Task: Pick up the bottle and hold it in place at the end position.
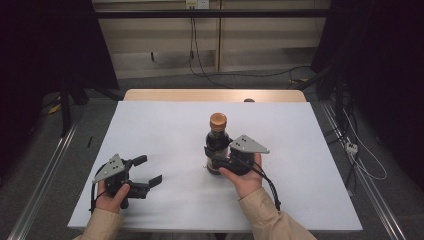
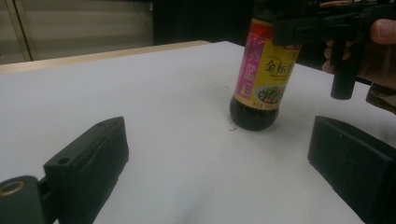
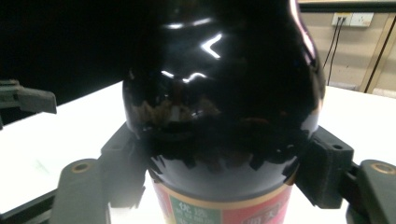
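Note:
A dark soy sauce bottle (image 1: 217,145) with a brown cap (image 1: 218,120) and a yellow and pink label stands upright near the middle of the white table (image 1: 165,125). My right gripper (image 1: 214,159) comes at it from the front right, shut on its body. In the right gripper view the bottle (image 3: 219,93) sits between the two pads (image 3: 123,156), and both press on its sides. My left gripper (image 1: 149,170) rests at the front left, open and with nothing in it. In the left gripper view, the bottle (image 2: 264,79) stands beyond the wide-apart jaws of the left gripper (image 2: 219,163).
A wooden strip (image 1: 200,95) borders the table's far edge. Metal rails (image 1: 45,170) run along the floor on both sides, and cables (image 1: 360,160) lie on the floor at the right. Bare white surface stretches left of the bottle.

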Demonstrator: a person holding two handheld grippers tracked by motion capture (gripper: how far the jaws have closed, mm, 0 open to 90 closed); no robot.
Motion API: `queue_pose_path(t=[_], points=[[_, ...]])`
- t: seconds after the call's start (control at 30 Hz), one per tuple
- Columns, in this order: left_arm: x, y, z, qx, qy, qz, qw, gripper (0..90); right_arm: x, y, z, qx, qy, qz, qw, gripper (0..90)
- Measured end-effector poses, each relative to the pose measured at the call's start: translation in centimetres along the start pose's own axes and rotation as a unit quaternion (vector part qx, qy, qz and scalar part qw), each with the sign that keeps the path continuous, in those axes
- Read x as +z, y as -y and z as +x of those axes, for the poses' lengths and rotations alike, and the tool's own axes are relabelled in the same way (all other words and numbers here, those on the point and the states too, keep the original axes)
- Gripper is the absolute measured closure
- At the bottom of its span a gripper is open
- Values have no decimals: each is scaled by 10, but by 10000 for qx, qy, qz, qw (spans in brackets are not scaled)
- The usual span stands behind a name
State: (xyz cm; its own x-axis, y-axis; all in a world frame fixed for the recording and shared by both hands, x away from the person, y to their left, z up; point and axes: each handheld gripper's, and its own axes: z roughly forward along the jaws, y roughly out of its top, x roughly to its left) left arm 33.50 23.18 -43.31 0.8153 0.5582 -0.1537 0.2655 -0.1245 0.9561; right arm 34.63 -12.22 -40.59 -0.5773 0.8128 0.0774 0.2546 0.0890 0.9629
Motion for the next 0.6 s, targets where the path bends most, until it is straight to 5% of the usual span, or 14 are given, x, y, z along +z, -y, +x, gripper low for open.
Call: queue_pose_path(t=[0.3,0.43,0.53,0.6], points=[[0,1,2,-12,10,29,10000,50,4,-4,-16,-72,-428,22,9991,307],[0,1,2,-15,15,21,10000,50,7,-9,-21,-264,-435,-30,9987,307],[0,1,2,-23,24,13,10000,50,9,-15,-27,-150,-408,-83,9990,307],[0,1,2,-28,27,6,10000,50,10,-20,-29,-342,-325,-44,9989,307]])
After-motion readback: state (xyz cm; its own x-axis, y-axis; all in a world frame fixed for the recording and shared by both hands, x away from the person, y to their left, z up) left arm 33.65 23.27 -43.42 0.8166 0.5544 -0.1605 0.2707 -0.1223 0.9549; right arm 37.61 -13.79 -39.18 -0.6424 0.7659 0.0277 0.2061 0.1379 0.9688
